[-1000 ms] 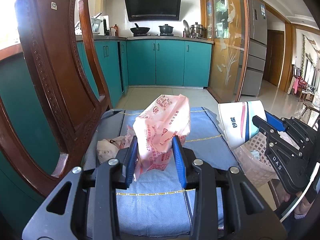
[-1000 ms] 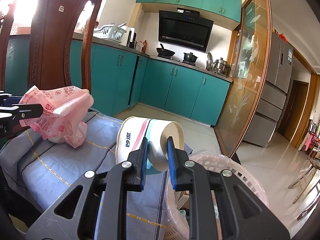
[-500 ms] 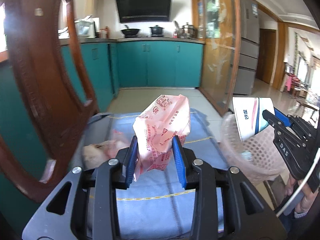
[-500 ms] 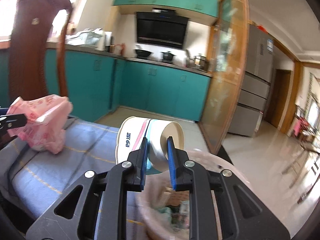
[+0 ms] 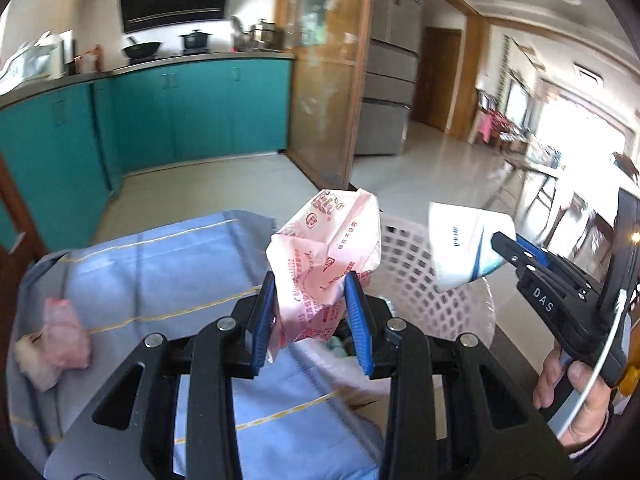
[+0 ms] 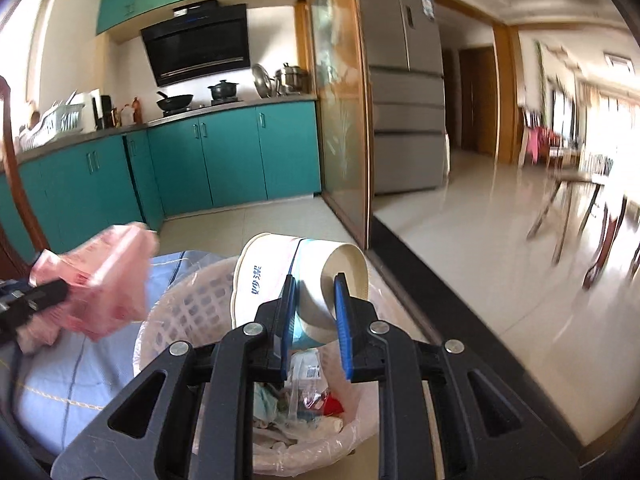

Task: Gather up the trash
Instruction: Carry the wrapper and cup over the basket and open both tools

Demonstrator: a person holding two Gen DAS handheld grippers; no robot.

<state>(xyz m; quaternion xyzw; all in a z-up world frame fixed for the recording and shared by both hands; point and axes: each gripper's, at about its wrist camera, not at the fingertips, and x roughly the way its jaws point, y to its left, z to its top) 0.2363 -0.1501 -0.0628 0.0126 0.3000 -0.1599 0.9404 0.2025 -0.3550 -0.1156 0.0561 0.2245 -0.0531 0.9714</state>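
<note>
My left gripper is shut on a crumpled pink printed wrapper, held at the near rim of the white mesh trash basket. The wrapper also shows in the right wrist view. My right gripper is shut on a white paper cup with blue and pink stripes, held above the basket, which holds mixed trash. The cup also shows in the left wrist view, above the basket's right side.
A pink and white crumpled piece lies on the blue cloth at the left. Teal kitchen cabinets and a glass sliding door stand behind. The shiny tiled floor stretches to the right.
Both grippers have swung right, away from the wooden chair back, bringing the wrapper and the cup over the basket. The chair has left the view.
</note>
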